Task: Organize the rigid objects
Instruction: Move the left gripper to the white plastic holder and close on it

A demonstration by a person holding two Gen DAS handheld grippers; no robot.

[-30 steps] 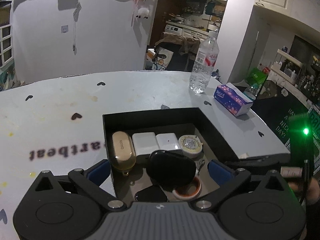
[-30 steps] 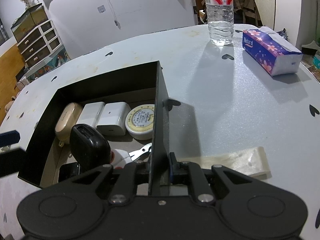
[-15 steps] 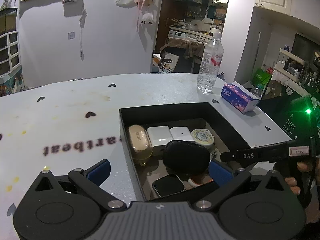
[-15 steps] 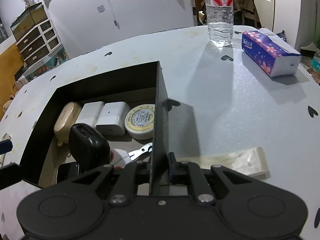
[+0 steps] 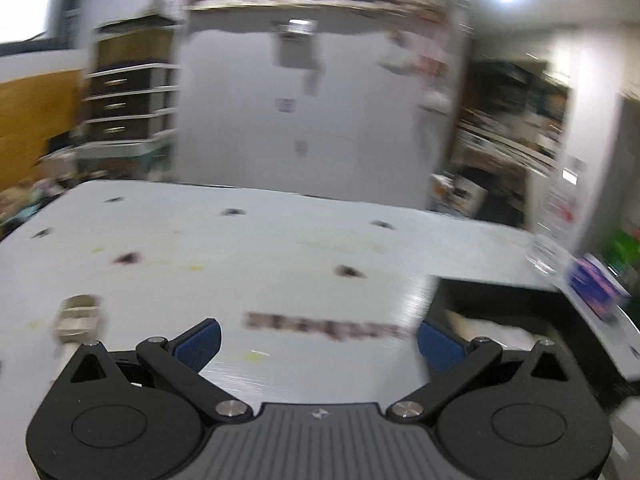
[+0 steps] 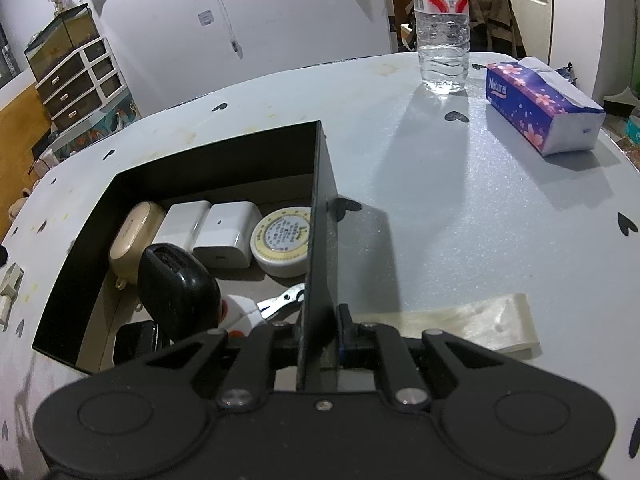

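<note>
One small pale piece [image 5: 78, 316] out on the white table [image 5: 280, 240], well apart from the black box [image 5: 500, 292] and off to its left. Looks whitish to silvery, blocky and hard-edged, perhaps a plug or adapter; too blurred in the left wrist view to name more closely. Seen at the very edge of the right wrist view as a stepped block, apparently longer away from the camera than across, though cut by the frame.

Lies ahead and to the left of the left gripper [image 5: 319, 342], outside the line between its blue pads [image 5: 200, 338]. Jaws there spread wide, nothing between them, only bare table with printed lettering beneath. Clearly the nearer claw, so probably the one for the pick: a swing further left seems needed to centre the piece, with the pads set across its short side.

Right gripper [image 6: 324, 336] clenched on the box's right wall, one pad inside and one outside, likely to steady it.

Inside the box, along the far wall: beige earbud case [image 6: 134, 236], two white chargers [image 6: 228, 236], round tin [image 6: 282, 240]. Nearer: glossy black fob-like item [image 6: 176, 292], nail clipper [image 6: 280, 302]. Beyond, on the right: water bottle [image 6: 442, 32], tissue pack [image 6: 540, 108].
</note>
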